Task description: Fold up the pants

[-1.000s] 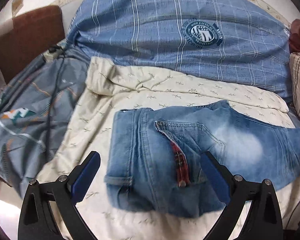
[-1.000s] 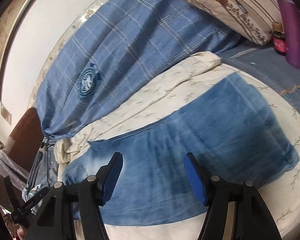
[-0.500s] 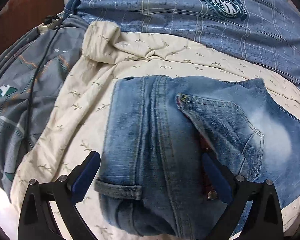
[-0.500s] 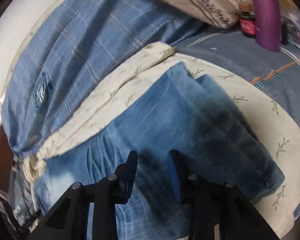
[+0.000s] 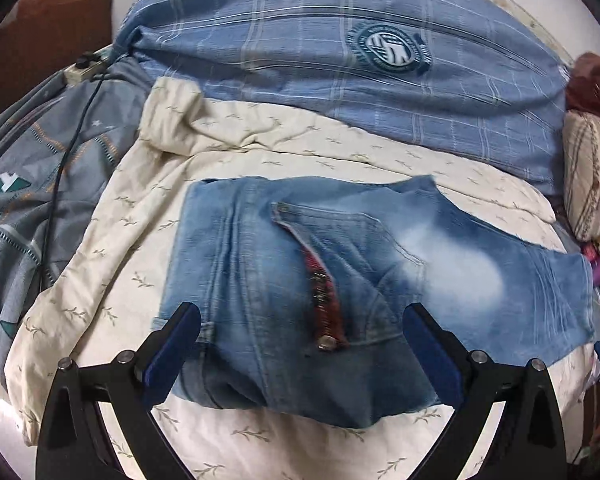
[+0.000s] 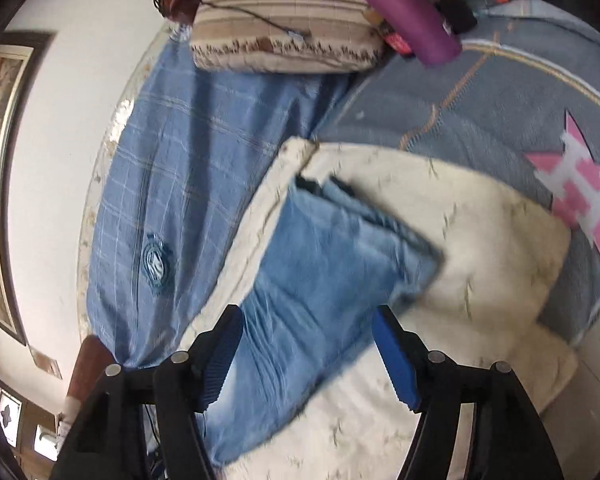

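Note:
Light blue denim pants (image 5: 340,280) lie folded flat on a cream leaf-print sheet (image 5: 112,264). The waist end with an open fly and red lining (image 5: 325,304) faces the left wrist view. My left gripper (image 5: 300,352) is open and empty, hovering over the waist end. In the right wrist view the leg end of the pants (image 6: 332,264) lies folded over on the cream sheet (image 6: 480,248). My right gripper (image 6: 306,354) is open and empty above the denim.
A blue plaid cover (image 5: 340,48) with a round crest lies behind the pants. A grey patterned blanket (image 5: 32,184) with a black cable lies left. A striped pillow (image 6: 284,20) and a purple roll (image 6: 400,4) sit at the far end.
My left gripper has pulled back and up from the waist. My right gripper has opened wider and swung round, so more of the folded leg end shows.

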